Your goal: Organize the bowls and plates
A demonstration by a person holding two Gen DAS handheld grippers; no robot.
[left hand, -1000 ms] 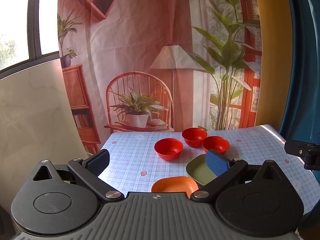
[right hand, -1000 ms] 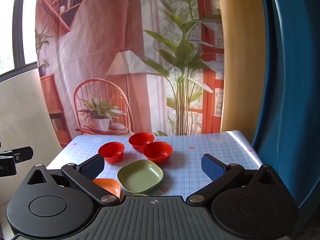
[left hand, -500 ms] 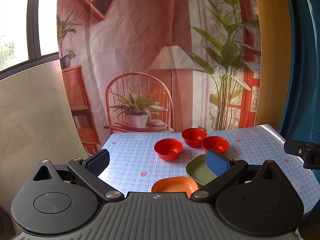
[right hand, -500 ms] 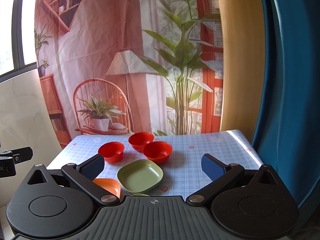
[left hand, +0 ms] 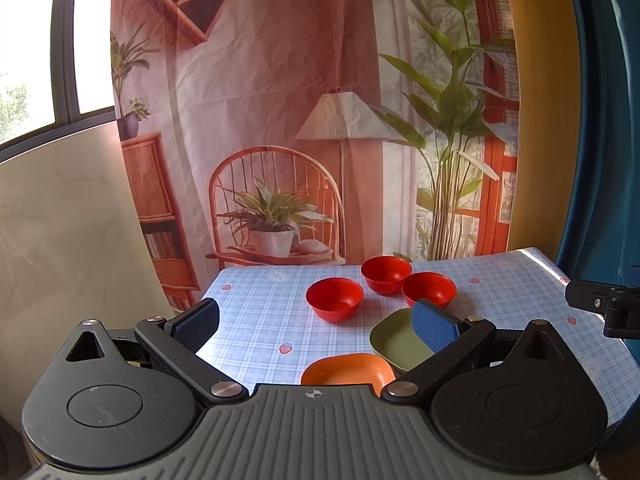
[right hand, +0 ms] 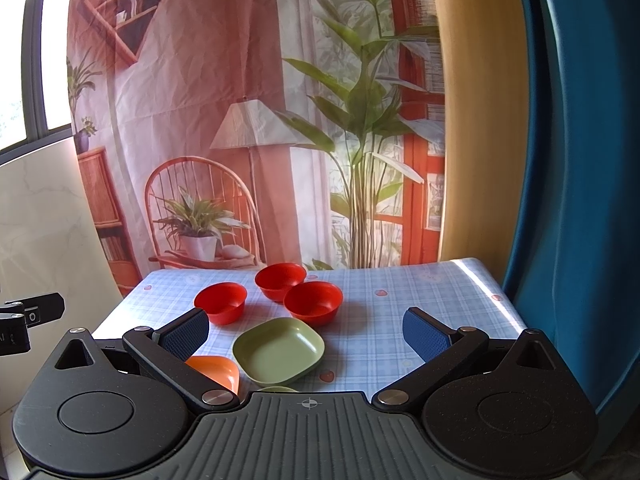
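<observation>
Tongs unchanged since earlier, left tongs [left hand: 316, 318] spread, right tongs [right hand: 306, 330] spread, 3 red bowls [right hand: 313, 302] unmoved

Left gripper [left hand: 316, 322] and right gripper [right hand: 306, 330] both held level, jaws spread wide, gripping nothing

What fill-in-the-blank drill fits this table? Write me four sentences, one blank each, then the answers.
1. The number of red bowls on the table is ___.
2. The square plate nearest those bowls is coloured ___.
3. The plate beside it is coloured ___.
4. Both the left gripper and the right gripper are ___.

Answers: three; green; orange; open
</observation>
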